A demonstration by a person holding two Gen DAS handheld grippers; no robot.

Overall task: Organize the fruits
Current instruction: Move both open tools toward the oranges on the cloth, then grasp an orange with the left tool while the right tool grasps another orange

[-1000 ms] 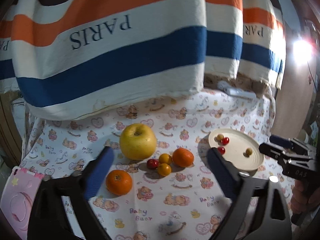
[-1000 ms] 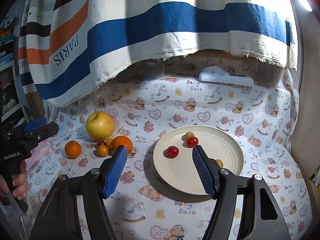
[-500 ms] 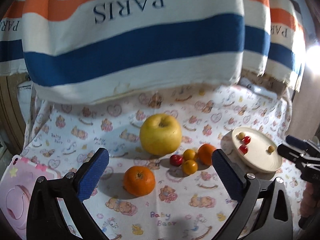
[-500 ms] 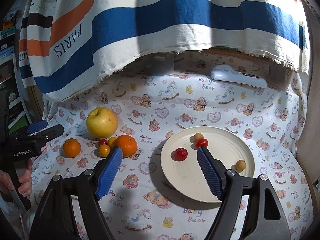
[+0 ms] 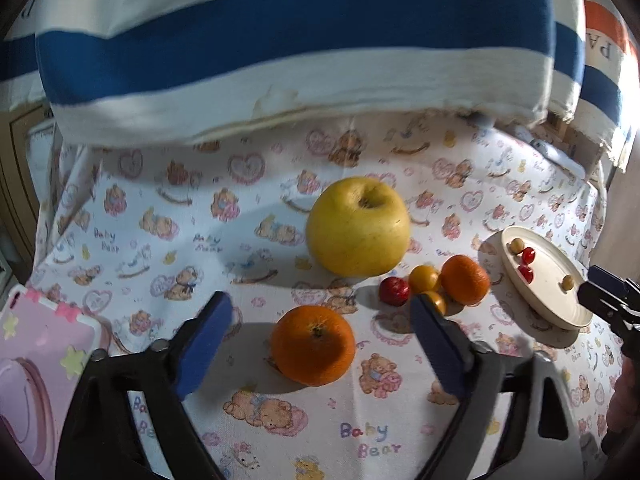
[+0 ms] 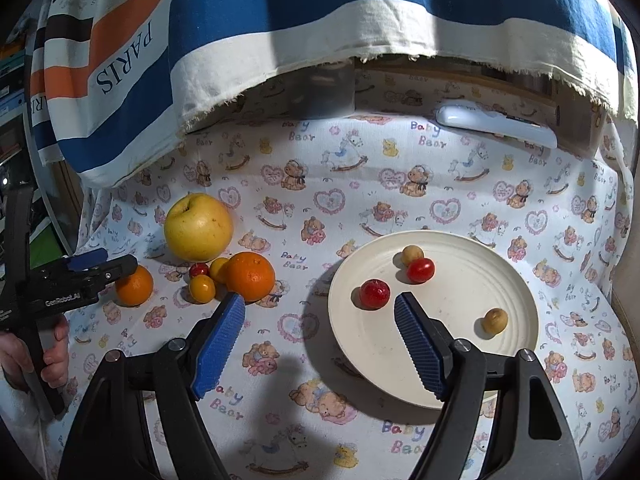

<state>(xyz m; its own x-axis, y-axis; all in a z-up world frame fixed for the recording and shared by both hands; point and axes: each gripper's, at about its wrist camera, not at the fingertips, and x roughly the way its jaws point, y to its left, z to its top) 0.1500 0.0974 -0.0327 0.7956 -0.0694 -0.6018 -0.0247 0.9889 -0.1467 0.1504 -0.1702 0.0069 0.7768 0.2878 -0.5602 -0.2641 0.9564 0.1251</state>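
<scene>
An orange lies on the bear-print cloth between the spread fingers of my open left gripper. Behind it sit a big yellow apple, a small red fruit, two small yellow fruits and a second orange. A cream plate holds two small red fruits and two tan ones. My right gripper is open and empty, hovering at the plate's near left rim. The left gripper also shows in the right wrist view, beside the near orange.
A striped "PARIS" cloth hangs over the back of the table. A white oblong device lies at the back right. A pink tray sits at the left edge. The plate also shows in the left wrist view.
My left gripper has moved forward and down to the near orange, which now lies between its fingers. My right gripper has edged closer to the plate.
</scene>
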